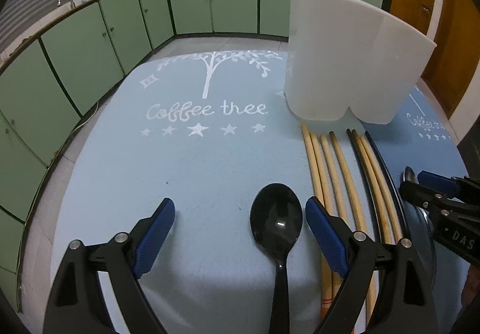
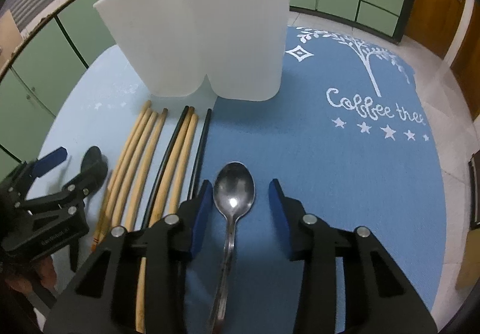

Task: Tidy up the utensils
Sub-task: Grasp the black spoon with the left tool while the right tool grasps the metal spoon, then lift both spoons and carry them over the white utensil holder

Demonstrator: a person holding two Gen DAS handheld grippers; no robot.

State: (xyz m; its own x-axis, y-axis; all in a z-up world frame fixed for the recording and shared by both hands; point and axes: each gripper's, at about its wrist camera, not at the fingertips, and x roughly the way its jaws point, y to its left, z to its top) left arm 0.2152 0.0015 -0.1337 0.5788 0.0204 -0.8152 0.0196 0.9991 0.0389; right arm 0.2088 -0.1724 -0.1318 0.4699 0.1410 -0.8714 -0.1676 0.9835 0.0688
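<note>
A black plastic spoon (image 1: 276, 220) lies bowl-up on the light blue mat (image 1: 195, 160). My left gripper (image 1: 240, 205) stands open around it, with the bowl close to the right-hand pad (image 1: 321, 223) and untouched. A metal spoon (image 2: 235, 193) lies on the darker blue mat (image 2: 330, 172). My right gripper (image 2: 240, 184) straddles its bowl; the left pad (image 2: 202, 208) is very near the bowl's edge and the right pad stands clear, so it is open. Several wooden and black chopsticks (image 1: 339, 172) (image 2: 156, 154) lie side by side between the two spoons.
A white two-compartment holder (image 1: 354, 64) (image 2: 210, 34) stands upright just beyond the chopstick tips. Each gripper shows at the edge of the other's view: the right gripper (image 1: 415, 184) and the left gripper (image 2: 75, 166). Green kitchen cabinets (image 1: 90, 43) ring the table.
</note>
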